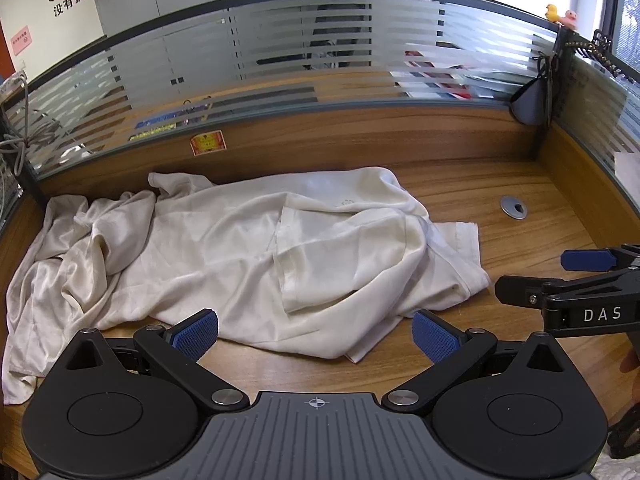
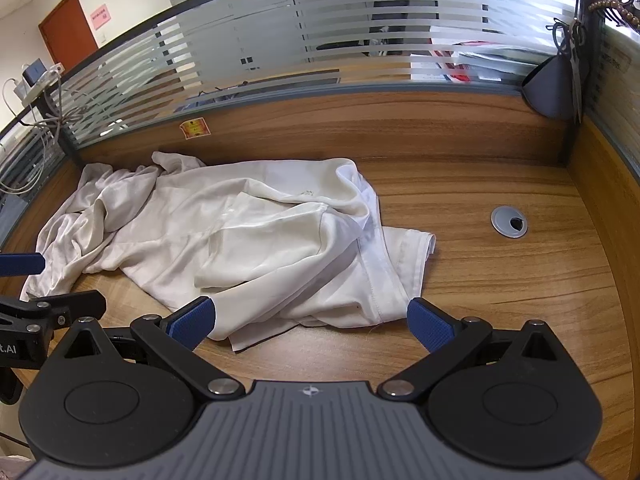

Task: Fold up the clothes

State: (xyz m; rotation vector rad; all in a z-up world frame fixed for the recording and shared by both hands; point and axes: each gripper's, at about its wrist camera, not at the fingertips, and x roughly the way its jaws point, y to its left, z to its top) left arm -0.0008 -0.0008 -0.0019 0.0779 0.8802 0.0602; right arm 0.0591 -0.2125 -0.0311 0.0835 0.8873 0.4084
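A crumpled cream garment (image 1: 248, 248) lies unfolded on the wooden tabletop (image 1: 500, 200), spread from the left side toward the middle, near the back partition. The left gripper (image 1: 316, 334) hovers at its near edge and the right gripper (image 2: 310, 322) at its near right corner. Both jaws are spread wide, grasping nothing.

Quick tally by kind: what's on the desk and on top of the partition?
Cream garment: 1, crumpled on the desk
Grey cable cover: 1
Toy ducks on the partition: 2 (yellow duck, pink duck)
Total: 4
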